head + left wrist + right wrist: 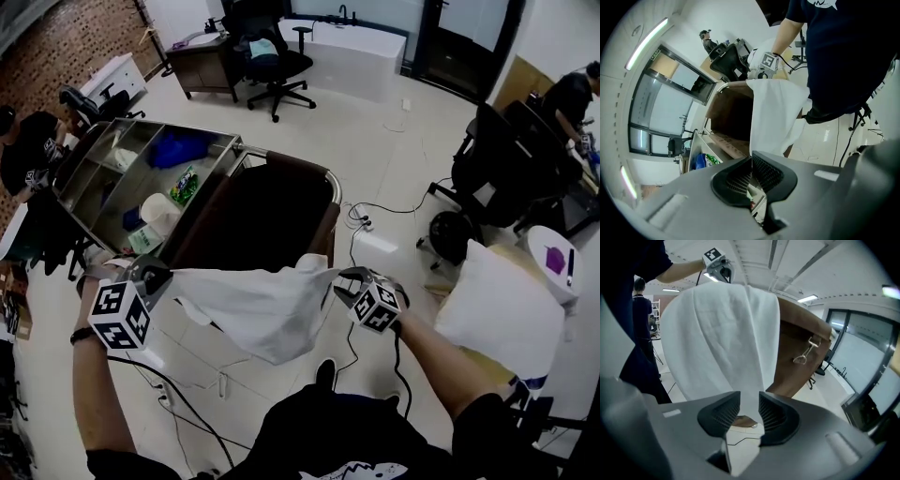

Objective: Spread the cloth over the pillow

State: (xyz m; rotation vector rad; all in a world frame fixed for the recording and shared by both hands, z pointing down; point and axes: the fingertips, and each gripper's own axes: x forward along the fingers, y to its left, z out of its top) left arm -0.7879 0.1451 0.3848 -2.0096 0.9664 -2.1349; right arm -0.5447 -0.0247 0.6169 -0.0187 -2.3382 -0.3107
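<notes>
Head view: a white cloth [258,305] hangs in the air between the left tongs [161,278] and the right tongs [345,286], in front of a brown cart [272,216]. The pillow [502,314] lies at the right, well apart from the cloth, on sth. tan that I cannot identify. The cloth sags in the middle, so I judge it thin, light and very soft, not fragile, and easy to fold on itself. Best to hold it at two corners of one edge, kept far apart, so that it opens flat. Left gripper view: the left tongs are closed on one edge of the cloth [771,117], which runs from the jaws toward the other tongs. Right gripper view: the jaws of the right tongs stand apart. A narrow part of the cloth [722,338] passes between them, but the pads do not seem to press it, so this end is prob. loose. Count: 1 cloth, 1 pillow, 2 tongs.
</notes>
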